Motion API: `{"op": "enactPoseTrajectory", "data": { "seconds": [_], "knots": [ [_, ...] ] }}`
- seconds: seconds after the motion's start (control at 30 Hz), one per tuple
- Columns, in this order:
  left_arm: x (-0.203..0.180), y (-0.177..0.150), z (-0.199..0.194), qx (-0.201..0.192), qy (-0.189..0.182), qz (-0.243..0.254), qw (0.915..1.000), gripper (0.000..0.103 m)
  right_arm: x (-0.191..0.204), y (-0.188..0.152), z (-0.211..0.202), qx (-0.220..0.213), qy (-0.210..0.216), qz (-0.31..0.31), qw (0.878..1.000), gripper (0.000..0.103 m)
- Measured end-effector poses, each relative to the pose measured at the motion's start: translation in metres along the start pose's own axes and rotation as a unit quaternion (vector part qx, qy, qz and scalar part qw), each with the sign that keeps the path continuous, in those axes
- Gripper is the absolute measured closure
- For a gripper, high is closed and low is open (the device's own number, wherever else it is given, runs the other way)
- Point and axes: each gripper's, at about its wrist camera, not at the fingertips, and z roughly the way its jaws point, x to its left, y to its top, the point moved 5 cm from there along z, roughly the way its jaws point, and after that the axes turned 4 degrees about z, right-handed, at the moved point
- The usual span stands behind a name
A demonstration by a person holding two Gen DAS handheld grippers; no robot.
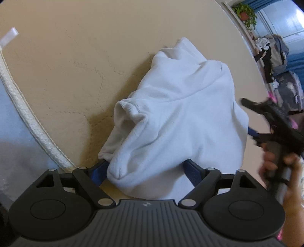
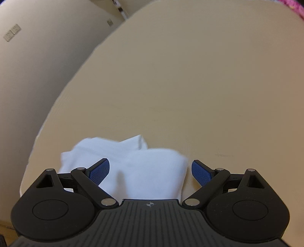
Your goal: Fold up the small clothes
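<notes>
Between our left fingers: the near end of a white cloth (image 1: 171,114) bunches up; it lies in a soft heap on the tan tabletop (image 1: 76,66).
Left gripper (image 1: 146,172): its blue fingers (image 1: 191,171) stand wide apart, one on each side of the cloth's near end; we cannot tell if they touch it.
Right gripper (image 2: 150,171): we see its blue fingers (image 2: 201,172) wide apart too, just above the cloth (image 2: 148,171); nothing is clamped.
Right gripper from the left camera: we see it blurred at the cloth's right side (image 1: 273,125), with a hand (image 1: 281,171) around its handle.
Cloth: folded over on itself, with a sleeve-like tube open toward the left.
Tabletop edge: a white rope-like trim (image 1: 24,114) runs along its left side.
Far back: we see a green plant (image 1: 245,13) in a pot and a pile of clothes (image 1: 273,51).
</notes>
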Motion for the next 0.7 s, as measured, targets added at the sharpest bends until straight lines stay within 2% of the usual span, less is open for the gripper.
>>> {"op": "enactPoseTrajectory", "data": {
  "seconds": [0.07,0.13,0.23,0.3,0.33,0.37,0.43,0.53,0.63,0.7],
  "knots": [
    [0.001,0.0,0.001,-0.004,-0.014,-0.01,0.9998,0.006,-0.008,0.0,0.027,0.062,0.03,0.019,0.997,0.011],
    [0.004,0.001,0.002,-0.005,-0.028,-0.024,0.9993,0.001,-0.006,-0.001,0.034,0.053,0.05,-0.007,0.997,0.006],
    [0.012,0.007,0.006,0.007,-0.058,-0.049,0.9971,0.001,0.006,0.001,0.038,0.045,0.082,-0.024,0.995,0.007],
    [0.022,0.013,0.007,0.024,-0.082,-0.074,0.9936,0.001,0.019,0.001,0.044,0.051,0.106,-0.035,0.992,0.02],
    [0.027,0.014,0.006,0.025,-0.087,-0.092,0.9917,0.009,0.026,-0.001,0.048,0.064,0.119,-0.048,0.99,0.064],
    [0.032,0.015,0.003,0.022,-0.078,-0.104,0.9912,0.018,0.033,-0.004,0.052,0.075,0.117,-0.06,0.989,0.078],
    [0.04,0.016,-0.004,0.0,-0.058,-0.109,0.9924,0.063,0.042,-0.011,0.049,0.062,0.106,-0.1,0.987,0.08],
    [0.035,0.016,-0.01,-0.01,-0.047,-0.113,0.9924,0.075,0.045,-0.015,0.033,0.048,0.102,-0.106,0.988,0.083],
    [0.013,0.031,-0.013,-0.01,-0.013,-0.045,0.9989,0.078,0.048,-0.022,0.011,0.02,0.082,-0.105,0.991,0.084],
    [-0.007,0.054,-0.016,-0.01,-0.015,0.014,0.9998,0.079,0.035,-0.031,-0.009,-0.005,0.044,-0.086,0.995,0.085]
  ]
}}
